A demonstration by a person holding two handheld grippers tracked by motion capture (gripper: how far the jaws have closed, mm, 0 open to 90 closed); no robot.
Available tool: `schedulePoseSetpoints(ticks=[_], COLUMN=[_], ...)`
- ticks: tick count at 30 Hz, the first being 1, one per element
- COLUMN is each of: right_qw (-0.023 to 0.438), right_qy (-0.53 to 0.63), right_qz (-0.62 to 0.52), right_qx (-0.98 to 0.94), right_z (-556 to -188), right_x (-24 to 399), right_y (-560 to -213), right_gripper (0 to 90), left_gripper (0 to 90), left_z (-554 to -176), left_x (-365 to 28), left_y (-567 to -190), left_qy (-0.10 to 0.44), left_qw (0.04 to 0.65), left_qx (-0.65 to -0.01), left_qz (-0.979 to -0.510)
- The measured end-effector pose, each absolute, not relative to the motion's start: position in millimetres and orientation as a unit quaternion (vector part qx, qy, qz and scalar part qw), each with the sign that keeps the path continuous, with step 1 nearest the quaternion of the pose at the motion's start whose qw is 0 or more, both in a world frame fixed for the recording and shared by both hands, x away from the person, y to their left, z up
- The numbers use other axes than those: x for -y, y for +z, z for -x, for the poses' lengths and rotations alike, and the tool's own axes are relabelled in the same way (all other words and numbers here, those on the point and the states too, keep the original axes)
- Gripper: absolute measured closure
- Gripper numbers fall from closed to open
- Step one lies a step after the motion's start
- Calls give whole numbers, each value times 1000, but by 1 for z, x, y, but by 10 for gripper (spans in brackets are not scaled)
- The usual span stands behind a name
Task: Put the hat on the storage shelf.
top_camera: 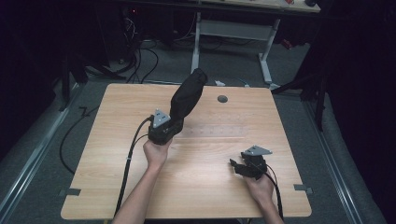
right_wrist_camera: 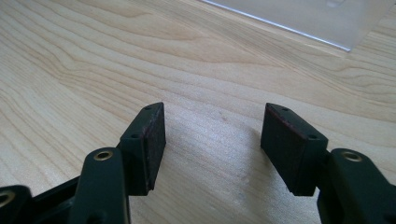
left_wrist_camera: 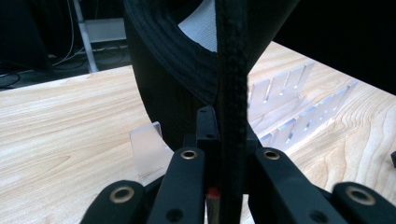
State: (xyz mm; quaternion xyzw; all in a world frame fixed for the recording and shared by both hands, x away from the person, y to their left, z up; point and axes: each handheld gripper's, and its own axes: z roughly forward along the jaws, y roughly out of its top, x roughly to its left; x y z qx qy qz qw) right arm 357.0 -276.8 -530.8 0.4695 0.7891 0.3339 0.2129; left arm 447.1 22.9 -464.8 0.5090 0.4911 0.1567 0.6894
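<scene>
One black shoe (top_camera: 187, 95), raised over table (top_camera: 116, 154) centre, clamped by its rim in left gripper (top_camera: 164, 130). Right gripper (top_camera: 240, 167) rested low, jaws apart, nothing between. One clear slotted rack (left_wrist_camera: 299, 105) beneath shoe.

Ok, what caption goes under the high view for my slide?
Left gripper shut on a black shoe above the wooden table; right gripper rests open.

Layout on the desk (top_camera: 116, 186). The shoe (top_camera: 187, 95) is lifted over the desk's middle, clamped in the left gripper (top_camera: 173, 122), just before the clear slotted rack (left_wrist_camera: 299, 107). The right gripper (top_camera: 238, 167) rests on the desk at near right, well apart from the shoe, fingers (right_wrist_camera: 149, 144) spread.
</scene>
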Motion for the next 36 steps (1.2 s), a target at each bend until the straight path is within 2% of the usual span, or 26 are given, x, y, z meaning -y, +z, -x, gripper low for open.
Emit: schedulePoseSetpoints(ticks=[25, 30, 33, 36], right_qw=[213, 213, 213, 213], right_qy=[334, 334, 334, 334], right_qz=[-470, -470, -470, -470], right_qx=[-789, -789, -789, -789], right_z=[-357, -357, -357, -357], right_x=[277, 277, 277, 277], right_y=[-531, -531, -531, -531], right_gripper=[403, 403, 403, 403], left_gripper=[841, 783, 724, 625], left_z=[-442, -441, -439, -437], left_x=[-27, -27, -27, -28], left_y=[-484, -481, -479, -477], left_qy=[137, 136, 137, 141], left_qw=[662, 665, 664, 662], left_qx=[-516, -515, -513, -512], left_qz=[-525, -524, -526, -529])
